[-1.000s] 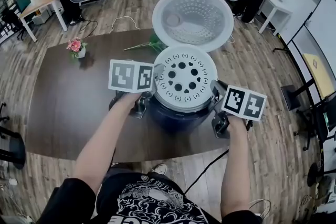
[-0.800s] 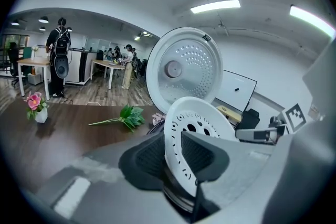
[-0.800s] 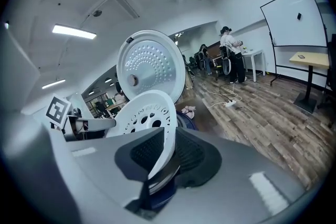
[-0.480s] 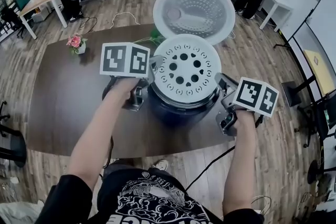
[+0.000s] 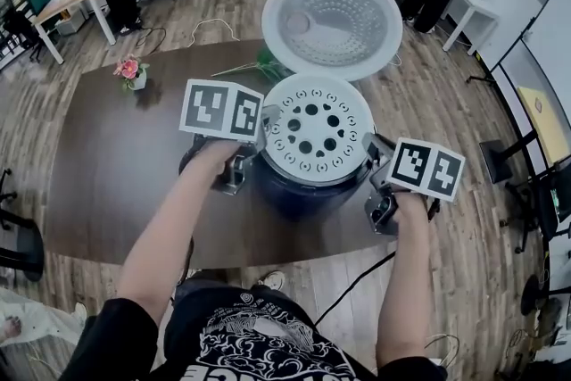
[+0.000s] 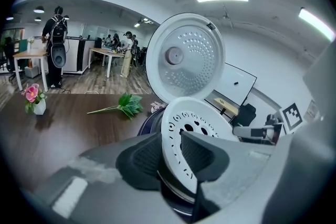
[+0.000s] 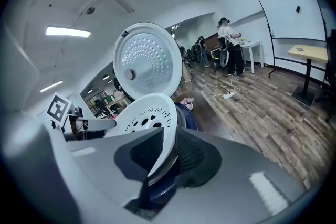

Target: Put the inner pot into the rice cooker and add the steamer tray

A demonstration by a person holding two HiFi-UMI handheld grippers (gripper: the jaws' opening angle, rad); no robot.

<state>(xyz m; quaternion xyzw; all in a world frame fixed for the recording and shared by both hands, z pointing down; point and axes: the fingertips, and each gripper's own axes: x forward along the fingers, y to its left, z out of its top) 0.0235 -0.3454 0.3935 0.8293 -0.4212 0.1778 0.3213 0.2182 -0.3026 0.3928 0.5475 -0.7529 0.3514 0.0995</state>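
The white perforated steamer tray (image 5: 310, 128) sits over the open mouth of the dark blue rice cooker (image 5: 303, 192), which stands near the middle of the tabletop's (image 5: 116, 183) front edge with its lid (image 5: 332, 18) raised. The left gripper (image 6: 170, 152) and right gripper (image 7: 168, 157) each have narrow fingers clamped on the tray's rim, on opposite sides.

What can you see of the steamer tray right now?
The steamer tray is a round, white, plastic-looking disc with a raised rim. It has larger round holes near the middle and rings of small slots further out. It lies roughly level over the mouth of the dark blue rice cooker, in front of the open lid. The left claw pinches its rim on one side, and the right claw pinches the opposite side. I cannot tell whether it is fully seated.
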